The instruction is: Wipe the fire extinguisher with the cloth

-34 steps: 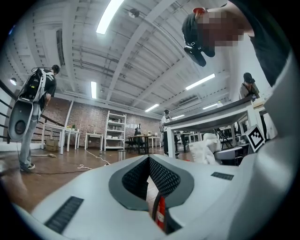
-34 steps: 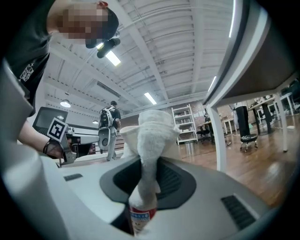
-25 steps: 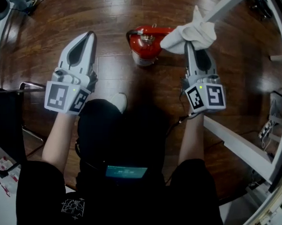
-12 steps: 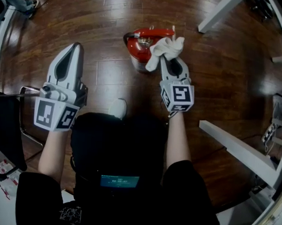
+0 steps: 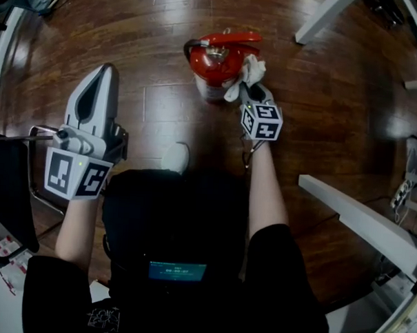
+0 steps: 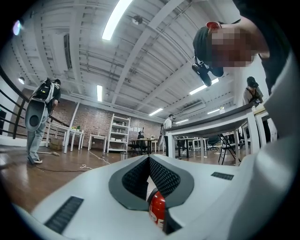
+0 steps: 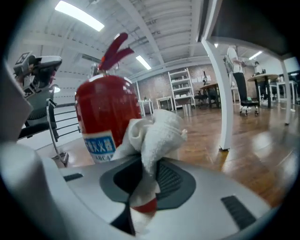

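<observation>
Glossy red fire extinguisher [image 5: 216,59], probably painted metal, with a paper-like label; nubbly white terry cloth [image 5: 249,67]; polished dark wood floor [image 5: 132,28].

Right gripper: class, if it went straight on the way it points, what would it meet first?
The fire extinguisher, probably; the cloth clamped in the right gripper sits against its red body.

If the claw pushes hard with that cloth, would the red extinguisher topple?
Probably not easily: the fire extinguisher stands upright on the floor, a stout metal cylinder, likely heavy. A shove near its top handle might tip it. The bunched cloth looks soft and should give first.
</observation>
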`<state>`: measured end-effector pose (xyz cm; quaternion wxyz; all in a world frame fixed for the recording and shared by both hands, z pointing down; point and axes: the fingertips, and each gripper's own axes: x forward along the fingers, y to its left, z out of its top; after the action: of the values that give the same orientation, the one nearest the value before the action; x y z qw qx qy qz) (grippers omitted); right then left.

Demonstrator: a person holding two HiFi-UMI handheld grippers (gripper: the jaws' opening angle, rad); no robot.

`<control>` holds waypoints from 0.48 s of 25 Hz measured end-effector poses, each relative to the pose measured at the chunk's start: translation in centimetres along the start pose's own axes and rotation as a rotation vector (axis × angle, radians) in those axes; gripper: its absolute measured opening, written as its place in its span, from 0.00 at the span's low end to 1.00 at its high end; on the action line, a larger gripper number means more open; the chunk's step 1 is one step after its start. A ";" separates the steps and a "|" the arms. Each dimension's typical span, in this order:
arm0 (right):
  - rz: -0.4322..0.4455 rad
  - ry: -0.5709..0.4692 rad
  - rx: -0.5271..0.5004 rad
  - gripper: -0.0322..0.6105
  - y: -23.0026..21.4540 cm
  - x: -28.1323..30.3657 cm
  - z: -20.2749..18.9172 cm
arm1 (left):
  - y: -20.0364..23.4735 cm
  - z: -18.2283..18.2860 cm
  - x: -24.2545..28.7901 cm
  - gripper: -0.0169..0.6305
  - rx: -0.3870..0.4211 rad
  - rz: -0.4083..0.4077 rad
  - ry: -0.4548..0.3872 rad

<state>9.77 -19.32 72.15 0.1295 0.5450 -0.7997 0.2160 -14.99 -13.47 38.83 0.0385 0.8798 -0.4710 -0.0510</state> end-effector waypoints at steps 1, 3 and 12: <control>0.002 0.037 0.027 0.19 -0.3 0.6 -1.5 | -0.1 0.0 -0.1 0.03 -0.001 -0.002 0.000; 0.007 0.106 0.086 0.19 -0.5 1.6 -4.5 | -0.1 -0.1 -0.4 0.03 -0.001 -0.006 0.003; -0.021 0.023 0.124 0.19 -1.9 -0.4 -3.2 | -0.2 -0.4 -0.5 0.03 -0.002 -0.012 0.007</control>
<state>11.55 -18.00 75.17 0.1071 0.5578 -0.7775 0.2699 -15.02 -12.92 39.20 0.0407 0.8828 -0.4655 -0.0487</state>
